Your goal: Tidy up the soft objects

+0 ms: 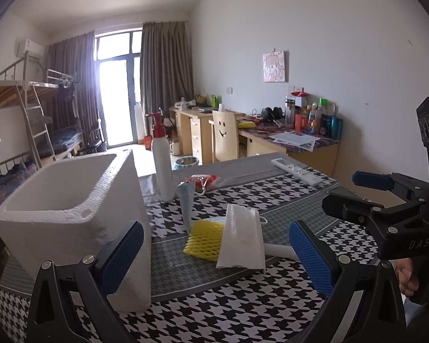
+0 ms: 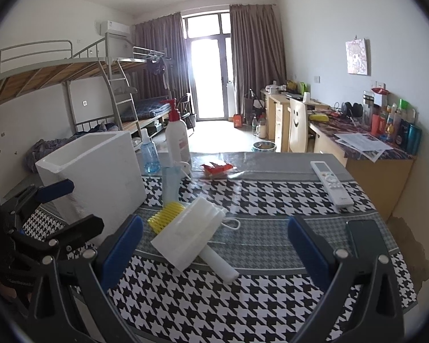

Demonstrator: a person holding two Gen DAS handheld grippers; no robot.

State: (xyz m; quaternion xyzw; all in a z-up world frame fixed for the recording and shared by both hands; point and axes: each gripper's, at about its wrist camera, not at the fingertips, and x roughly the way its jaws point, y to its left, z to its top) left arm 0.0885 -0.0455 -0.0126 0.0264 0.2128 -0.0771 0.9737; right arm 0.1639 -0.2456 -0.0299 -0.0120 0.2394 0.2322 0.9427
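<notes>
Both grippers hover spread wide and empty above the near edge of the houndstooth table (image 2: 271,200): left gripper (image 1: 214,260), right gripper (image 2: 214,251). Mid-table, white foam sheets (image 2: 190,235) overlap a yellow foam net (image 2: 166,217) and a white foam tube (image 2: 220,264), beside the white foam box (image 1: 68,208) toward the left edge.

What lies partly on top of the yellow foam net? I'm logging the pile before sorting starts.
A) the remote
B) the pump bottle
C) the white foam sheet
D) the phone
C: the white foam sheet overlaps the right side of the yellow net, while the remote and pump bottle sit apart, farther back on the table.
</notes>
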